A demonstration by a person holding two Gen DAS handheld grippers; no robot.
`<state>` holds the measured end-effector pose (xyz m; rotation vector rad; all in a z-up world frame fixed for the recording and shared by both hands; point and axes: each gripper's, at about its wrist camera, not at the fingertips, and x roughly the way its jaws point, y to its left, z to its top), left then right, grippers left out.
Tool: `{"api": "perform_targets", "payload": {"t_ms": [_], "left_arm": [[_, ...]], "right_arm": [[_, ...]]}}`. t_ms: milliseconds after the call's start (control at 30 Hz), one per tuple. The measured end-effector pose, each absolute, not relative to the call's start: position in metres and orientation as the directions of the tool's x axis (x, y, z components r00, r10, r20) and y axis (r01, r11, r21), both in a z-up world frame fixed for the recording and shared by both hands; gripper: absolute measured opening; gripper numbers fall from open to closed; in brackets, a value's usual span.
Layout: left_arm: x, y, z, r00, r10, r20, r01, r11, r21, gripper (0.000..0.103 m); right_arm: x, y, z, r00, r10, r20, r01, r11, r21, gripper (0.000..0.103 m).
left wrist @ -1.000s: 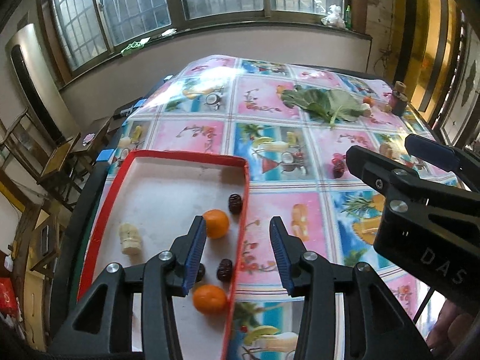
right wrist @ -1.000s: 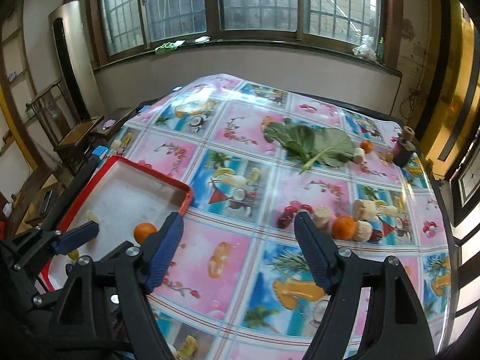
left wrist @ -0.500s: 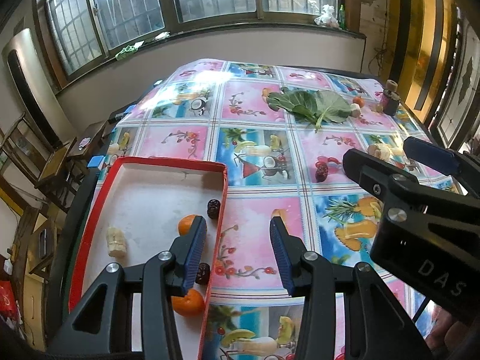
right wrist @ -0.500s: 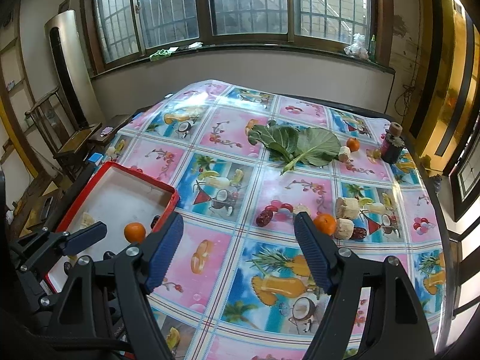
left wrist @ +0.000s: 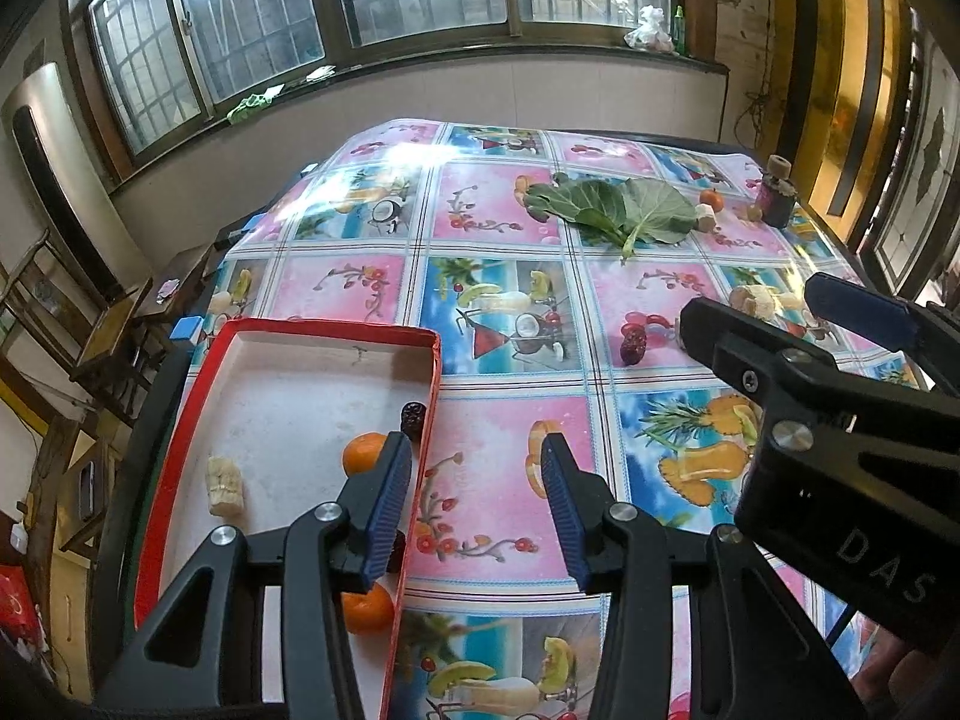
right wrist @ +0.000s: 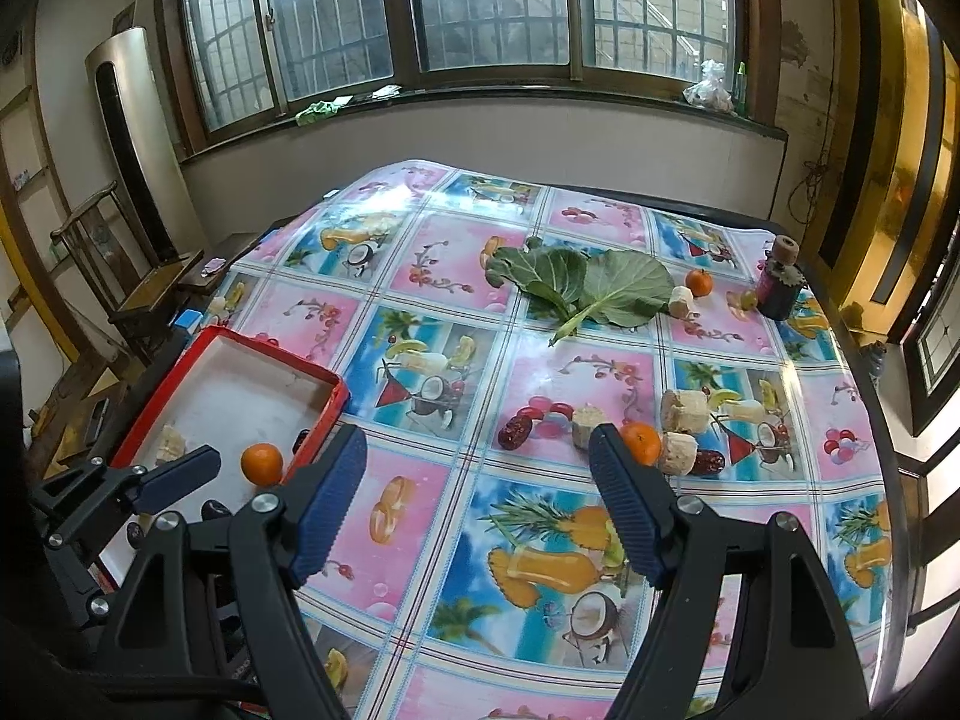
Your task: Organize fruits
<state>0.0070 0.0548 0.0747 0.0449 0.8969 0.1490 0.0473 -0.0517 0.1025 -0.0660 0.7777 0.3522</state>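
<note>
A red-rimmed tray (left wrist: 327, 329) (right wrist: 273, 345) lies at the table's left. In it are two oranges (left wrist: 362, 452) (left wrist: 367, 609), a banana piece (left wrist: 225, 486) and dark dates (left wrist: 413, 418). On the cloth to the right lie an orange (right wrist: 641, 441), banana pieces (right wrist: 685, 410) (right wrist: 588, 420) and dates (right wrist: 515, 432) (right wrist: 709, 461). Another orange (right wrist: 698, 282) sits by the green leaves (right wrist: 591, 288). My left gripper (left wrist: 477, 489) is open and empty over the tray's right rim. My right gripper (right wrist: 480, 495) is open and empty above the cloth.
A dark jar with a cork top (right wrist: 779, 282) stands at the far right corner. A wooden chair (right wrist: 129, 276) stands left of the table. The wall with windows (right wrist: 480, 12) is behind the table. The table's right edge (right wrist: 870, 408) runs close to a gold panel.
Both grippers have pulled back and risen, so more of the table shows. The left gripper has drifted right, from over the tray to its right rim. Both stay open.
</note>
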Motion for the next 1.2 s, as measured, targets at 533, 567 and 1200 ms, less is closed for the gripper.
{"api": "perform_targets", "payload": {"t_ms": [533,567,1200], "left_arm": [[0.009,0.053,0.078,0.62,0.155,-0.769,-0.11,0.988,0.11,0.046],[0.01,0.053,0.078,0.621,0.155,-0.768,-0.112,0.988,0.109,0.046],[0.012,0.049,0.077,0.622,0.163,-0.766,-0.105,0.987,0.124,0.046]], "right_arm": [[0.047,-0.056,0.105,0.667,0.282,-0.69,-0.332,0.941,0.064,0.08],[0.047,-0.056,0.105,0.666,0.283,-0.69,-0.333,0.941,0.065,0.081],[0.05,-0.066,0.106,0.659,0.297,-0.691,-0.318,0.942,0.102,0.081]]}}
